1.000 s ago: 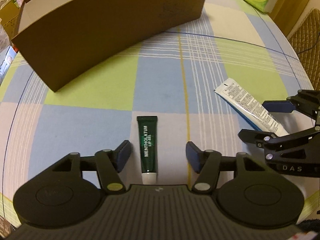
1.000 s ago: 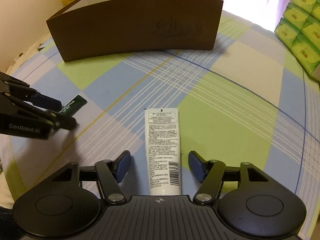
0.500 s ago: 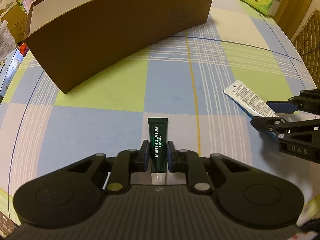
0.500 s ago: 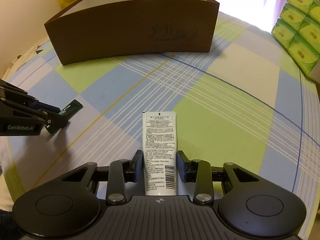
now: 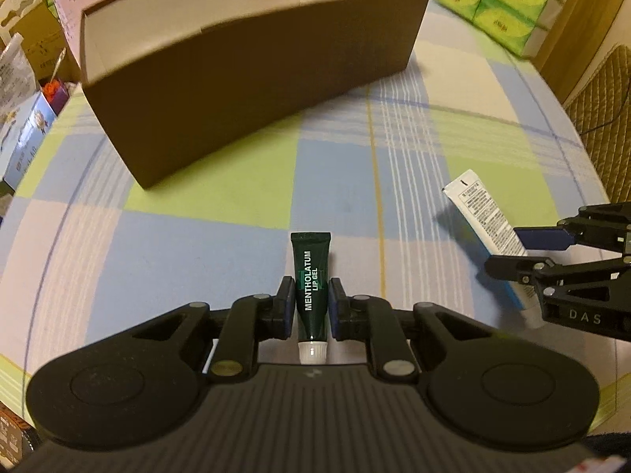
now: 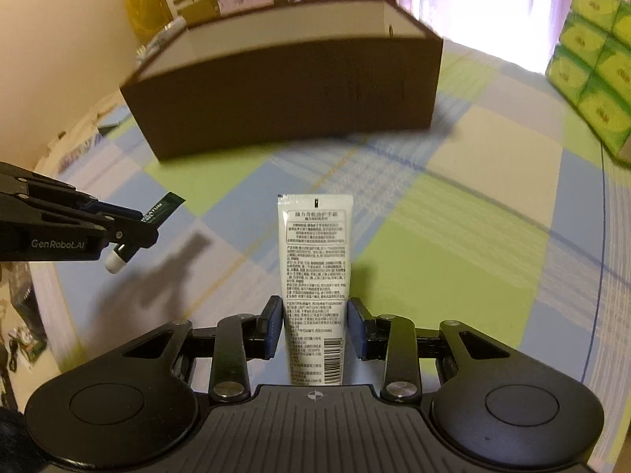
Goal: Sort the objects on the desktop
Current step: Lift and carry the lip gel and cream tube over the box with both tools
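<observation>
Green lip gel tube (image 5: 311, 291): clamped between the two fingers of the left gripper (image 5: 311, 307), white cap toward the gripper body, crimped end pointing forward. In the right wrist view the same tube (image 6: 159, 212) is clear of the tablecloth (image 6: 453, 260), tilted with the cap lowest, and its shadow lies on the cloth below it.

White cream tube (image 6: 314, 276): clamped between the fingers of the right gripper (image 6: 314, 329), printed back face up, crimped end forward, barcode end toward the gripper body. In the left wrist view this tube (image 5: 483, 213) is raised off the cloth at an angle, with a shadow beside its forward end.

Both grippers are closed on their tubes, the left one to the left of the right one (image 5: 516, 252), apart.

Brown box (image 5: 252, 67): open-topped, pale inside, standing on the checked cloth toward the far edge of the tabletop, ahead of both grippers and well apart from them. Contents cannot be determined.

Green tissue packs (image 6: 591, 63): stacked beyond the far right edge of the tabletop.
</observation>
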